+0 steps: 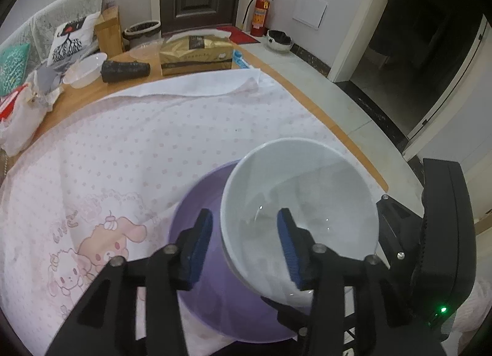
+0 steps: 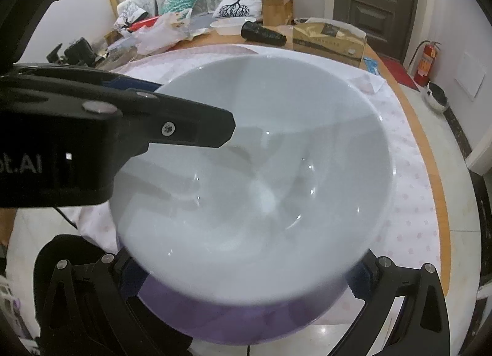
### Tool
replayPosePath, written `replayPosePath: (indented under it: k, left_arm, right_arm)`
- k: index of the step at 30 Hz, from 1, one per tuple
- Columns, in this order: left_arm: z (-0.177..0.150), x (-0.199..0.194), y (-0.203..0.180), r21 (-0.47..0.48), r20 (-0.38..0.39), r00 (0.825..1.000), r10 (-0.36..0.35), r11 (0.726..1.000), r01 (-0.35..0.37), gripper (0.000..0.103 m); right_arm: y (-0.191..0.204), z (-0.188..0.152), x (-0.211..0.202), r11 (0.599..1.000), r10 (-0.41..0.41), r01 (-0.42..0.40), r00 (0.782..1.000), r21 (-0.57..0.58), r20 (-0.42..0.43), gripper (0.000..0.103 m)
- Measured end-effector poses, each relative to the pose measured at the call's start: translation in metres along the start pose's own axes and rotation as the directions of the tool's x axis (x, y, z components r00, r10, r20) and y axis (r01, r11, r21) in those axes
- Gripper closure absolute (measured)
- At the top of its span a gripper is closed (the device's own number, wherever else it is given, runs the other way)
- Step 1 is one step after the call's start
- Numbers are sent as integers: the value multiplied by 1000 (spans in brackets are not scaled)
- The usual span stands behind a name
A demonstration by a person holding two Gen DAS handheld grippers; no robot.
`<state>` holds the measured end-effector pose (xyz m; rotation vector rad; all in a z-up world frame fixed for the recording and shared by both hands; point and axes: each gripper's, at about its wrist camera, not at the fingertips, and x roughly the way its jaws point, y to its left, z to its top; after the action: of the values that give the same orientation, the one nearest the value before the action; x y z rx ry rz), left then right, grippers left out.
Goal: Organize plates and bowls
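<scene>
A white bowl (image 1: 307, 190) sits tilted over a purple plate (image 1: 209, 279) on the pink dotted cloth. My left gripper (image 1: 244, 248) straddles the bowl's near-left rim, one blue pad (image 1: 200, 242) outside and one inside; the jaws stand wide apart. In the right wrist view the white bowl (image 2: 261, 171) fills the frame above the purple plate (image 2: 246, 322). My right gripper (image 2: 246, 279) has its fingers either side of the bowl's near wall, fingertips hidden under the bowl. The left gripper body (image 2: 92, 140) reaches in from the left.
The cloth (image 1: 138, 147) covers a wooden table (image 1: 338, 128) whose edge runs close on the right. At the far end stand a gold box (image 1: 196, 54), a black roll (image 1: 126, 70), a clear plastic bowl (image 1: 84, 71) and bags (image 1: 21, 110).
</scene>
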<state>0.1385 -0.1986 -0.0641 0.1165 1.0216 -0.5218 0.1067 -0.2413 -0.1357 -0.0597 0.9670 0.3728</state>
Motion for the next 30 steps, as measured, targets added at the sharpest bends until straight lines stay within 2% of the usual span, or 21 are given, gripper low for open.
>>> replayPosePath:
  k: [10, 13, 17, 19, 25, 30]
  left_arm:
    - [1, -27, 3, -10, 65, 998, -9, 1000, 10, 53]
    - [-1, -37, 2, -6, 97, 995, 1, 1000, 0, 40]
    - [-8, -53, 2, -1, 140, 990, 22, 1000, -22, 35]
    - [-13, -62, 4, -6, 173, 985, 27, 1000, -26, 29]
    - [-26, -83, 8, -31, 242, 969, 55, 998, -50, 20]
    - [-32, -96, 9, -22, 289, 948, 132, 991, -131, 14]
  right_arm:
    - [0, -6, -19, 1000, 7, -7, 999, 6, 43, 2]
    - [2, -5, -28, 1000, -2, 2, 997, -10, 71, 2]
    - [8, -6, -49, 999, -12, 17, 991, -41, 130, 2]
    - [9, -6, -57, 999, -5, 11, 989, -45, 147, 2]
    - [15, -12, -81, 997, -5, 21, 975, -73, 222, 2]
    - [17, -10, -98, 997, -9, 32, 955, -74, 298, 2]
